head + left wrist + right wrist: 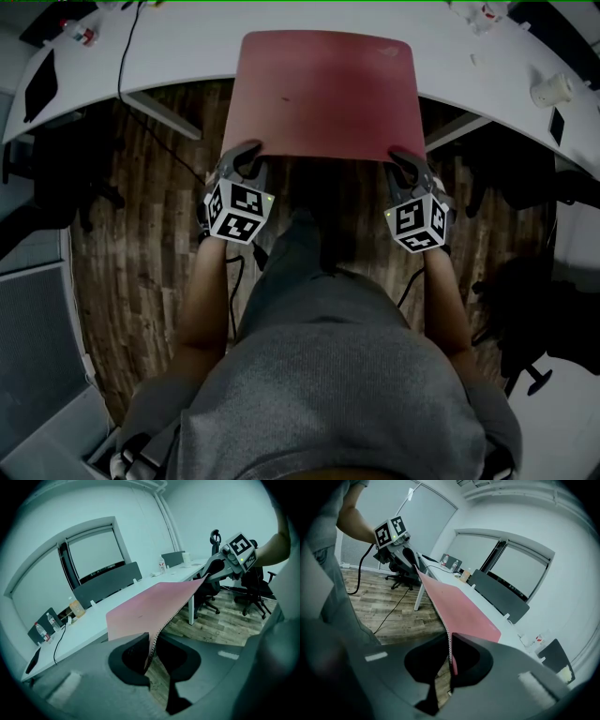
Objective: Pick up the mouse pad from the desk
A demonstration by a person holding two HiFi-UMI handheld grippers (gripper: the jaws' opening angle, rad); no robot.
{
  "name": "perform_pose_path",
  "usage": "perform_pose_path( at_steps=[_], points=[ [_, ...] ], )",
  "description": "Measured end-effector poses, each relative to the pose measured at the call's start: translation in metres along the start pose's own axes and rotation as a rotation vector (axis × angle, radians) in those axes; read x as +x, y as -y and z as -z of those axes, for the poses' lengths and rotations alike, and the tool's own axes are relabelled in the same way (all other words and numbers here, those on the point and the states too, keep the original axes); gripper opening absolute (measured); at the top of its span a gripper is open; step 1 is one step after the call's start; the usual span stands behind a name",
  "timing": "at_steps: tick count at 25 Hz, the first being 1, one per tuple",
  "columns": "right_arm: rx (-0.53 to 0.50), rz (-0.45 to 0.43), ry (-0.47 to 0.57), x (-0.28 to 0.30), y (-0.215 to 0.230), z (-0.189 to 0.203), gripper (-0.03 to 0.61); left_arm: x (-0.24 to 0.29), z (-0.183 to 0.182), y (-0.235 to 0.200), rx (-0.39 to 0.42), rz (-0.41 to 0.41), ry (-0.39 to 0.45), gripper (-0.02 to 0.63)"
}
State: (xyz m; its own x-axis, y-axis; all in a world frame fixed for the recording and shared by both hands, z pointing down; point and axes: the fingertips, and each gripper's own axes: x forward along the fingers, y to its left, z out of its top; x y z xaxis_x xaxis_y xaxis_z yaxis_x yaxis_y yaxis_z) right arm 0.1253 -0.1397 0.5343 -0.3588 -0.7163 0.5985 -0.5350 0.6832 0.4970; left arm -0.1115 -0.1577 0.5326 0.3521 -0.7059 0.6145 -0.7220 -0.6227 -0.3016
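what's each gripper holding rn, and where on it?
Both hold the red mouse pad by its near edge. The left gripper is shut on the near-left corner, and the right gripper is shut on the near-right corner.

Black office chairs (253, 597) are standing on the wood floor (225, 620). A black cable (122, 56) is trailing down onto it, while two clear bottles (41, 631) are standing upright.
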Motion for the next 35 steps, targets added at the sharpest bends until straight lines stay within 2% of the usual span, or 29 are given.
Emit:
perform_pose_path(
  at_steps=[8, 12, 18, 26, 29, 35],
  points=[
    [0.011, -0.005, 0.030, -0.032, -0.011, -0.005, 0.015, -0.031, -0.002, 0.016, -0.056, 0.000, 0.019, 0.048],
    [0.025, 0.001, 0.050, -0.049, -0.014, -0.011, 0.015, -0.050, -0.006, 0.022, -0.017, -0.004, 0.017, 0.044],
    [0.061, -0.003, 0.086, -0.073, -0.019, -0.018, 0.015, -0.075, -0.014, 0.027, -0.032, 0.004, 0.015, 0.043],
    [0.083, -0.006, 0.130, -0.103, -0.019, -0.030, 0.015, -0.103, -0.019, 0.044, -0.004, 0.062, -0.007, 0.025],
    [0.081, -0.028, 0.117, -0.110, -0.025, -0.026, 0.015, -0.110, -0.015, 0.050, -0.024, 0.087, -0.011, 0.020],
    [0.097, -0.133, 0.052, -0.107, -0.058, -0.006, 0.017, -0.112, 0.015, 0.071, -0.012, 0.128, -0.109, 0.020]
  ],
)
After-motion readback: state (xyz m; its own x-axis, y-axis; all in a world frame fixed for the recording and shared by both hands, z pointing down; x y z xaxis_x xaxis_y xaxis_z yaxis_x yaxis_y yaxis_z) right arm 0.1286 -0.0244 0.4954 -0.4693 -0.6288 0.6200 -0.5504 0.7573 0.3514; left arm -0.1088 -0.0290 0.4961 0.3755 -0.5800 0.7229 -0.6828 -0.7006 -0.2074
